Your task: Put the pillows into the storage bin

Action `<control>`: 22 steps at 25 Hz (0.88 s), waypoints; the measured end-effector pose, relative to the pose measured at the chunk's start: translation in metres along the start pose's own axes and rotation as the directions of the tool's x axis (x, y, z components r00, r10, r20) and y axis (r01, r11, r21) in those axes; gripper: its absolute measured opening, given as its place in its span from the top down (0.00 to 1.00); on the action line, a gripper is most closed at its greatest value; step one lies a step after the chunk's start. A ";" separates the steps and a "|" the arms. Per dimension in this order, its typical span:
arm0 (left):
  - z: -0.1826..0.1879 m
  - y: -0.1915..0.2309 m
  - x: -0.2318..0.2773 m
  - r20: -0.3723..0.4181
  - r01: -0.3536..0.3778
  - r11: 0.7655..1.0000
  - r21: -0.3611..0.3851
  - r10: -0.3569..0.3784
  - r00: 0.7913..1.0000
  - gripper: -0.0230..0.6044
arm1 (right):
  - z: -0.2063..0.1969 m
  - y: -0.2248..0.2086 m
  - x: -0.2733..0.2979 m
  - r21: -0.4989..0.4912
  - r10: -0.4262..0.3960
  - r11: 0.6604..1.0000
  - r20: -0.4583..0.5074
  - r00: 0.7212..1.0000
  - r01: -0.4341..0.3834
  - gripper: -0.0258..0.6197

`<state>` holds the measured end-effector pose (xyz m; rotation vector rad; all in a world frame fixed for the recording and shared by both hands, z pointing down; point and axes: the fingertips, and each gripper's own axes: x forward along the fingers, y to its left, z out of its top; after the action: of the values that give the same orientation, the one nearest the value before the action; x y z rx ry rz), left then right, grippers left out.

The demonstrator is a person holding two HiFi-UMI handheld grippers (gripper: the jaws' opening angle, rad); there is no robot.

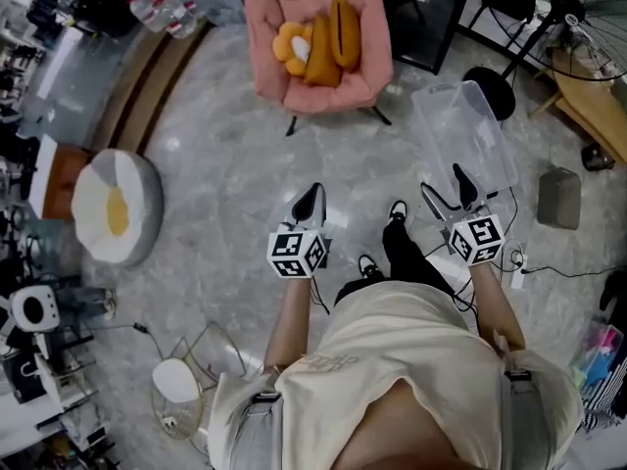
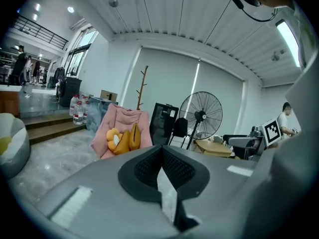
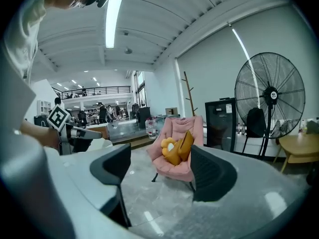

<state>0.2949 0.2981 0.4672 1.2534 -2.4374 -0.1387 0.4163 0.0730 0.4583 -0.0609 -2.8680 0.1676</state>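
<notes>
Pressed together and holding nothing: left gripper (image 2: 162, 158) jaws. Wide apart with only air between them: right gripper (image 3: 160, 171) jaws. Well ahead of both, yellow pillows (image 3: 175, 151) lying on a pink chair (image 3: 172, 127), seen through the right jaws' gap. Only in the head view: a clear bin (image 1: 460, 125) on the floor, just past the right jaws

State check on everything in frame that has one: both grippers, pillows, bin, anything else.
left gripper: shut, empty
right gripper: open, nothing between the jaws
pillows: piled on the pink chair, not yet picked
pink chair: upright, holding the pillows
storage bin: on the floor, no pillow inside
fan: upright; spinning or not, cannot tell
</notes>
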 end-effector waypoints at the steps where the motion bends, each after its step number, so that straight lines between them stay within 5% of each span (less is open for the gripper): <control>1: 0.004 0.001 0.006 0.001 -0.001 1.000 0.004 0.001 1.000 0.94 | 0.000 -0.007 0.007 0.004 0.001 1.000 0.002 1.000 -0.001 0.39; 11: 0.090 0.027 0.068 0.033 -0.075 0.993 0.092 0.072 0.997 0.94 | 0.042 -0.077 0.114 0.024 0.042 0.999 0.098 0.994 -0.044 0.39; 22: 0.113 0.027 0.128 0.033 -0.130 0.991 0.010 0.130 0.991 0.94 | 0.041 -0.142 0.184 0.045 0.103 0.994 0.030 0.994 -0.104 0.39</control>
<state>0.1638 0.2015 0.4092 1.1007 -2.5421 -0.1088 0.2247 -0.0622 0.4840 -0.2000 -2.8885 0.2573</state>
